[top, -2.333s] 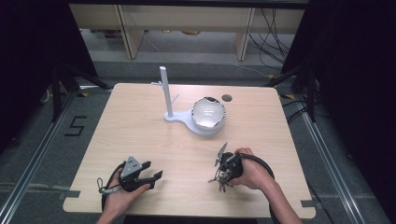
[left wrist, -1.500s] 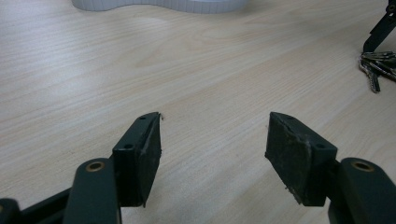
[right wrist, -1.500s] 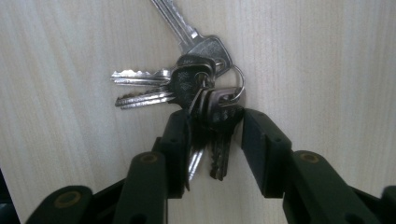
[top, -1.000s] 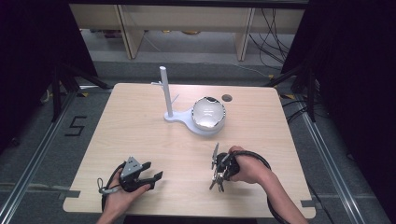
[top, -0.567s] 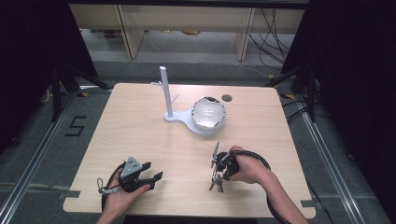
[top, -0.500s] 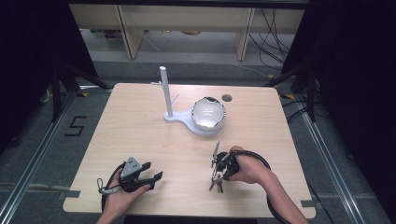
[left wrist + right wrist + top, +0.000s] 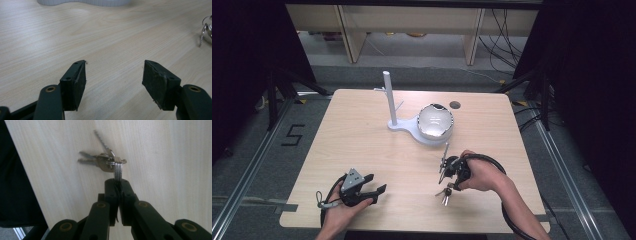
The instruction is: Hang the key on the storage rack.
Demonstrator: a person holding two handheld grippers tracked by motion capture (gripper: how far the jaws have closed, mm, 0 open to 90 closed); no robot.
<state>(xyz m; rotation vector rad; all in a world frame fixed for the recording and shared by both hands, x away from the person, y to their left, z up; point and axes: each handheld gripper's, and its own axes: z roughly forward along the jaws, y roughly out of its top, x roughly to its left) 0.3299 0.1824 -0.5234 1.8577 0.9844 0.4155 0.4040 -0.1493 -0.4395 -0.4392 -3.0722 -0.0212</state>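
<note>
Right gripper view shows my right claw [image 7: 117,185] pinched tight on the ring of the keys [image 7: 100,161], so they dangle just above the bench [image 7: 162,150] near its front edge; my left claw [image 7: 113,80] rests wide open, empty, in reserve.

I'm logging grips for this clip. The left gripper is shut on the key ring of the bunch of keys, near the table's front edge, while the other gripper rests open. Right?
Wrong side: the right gripper is shut on the key ring of the keys, as the right gripper view shows. The left gripper rests open.
</note>
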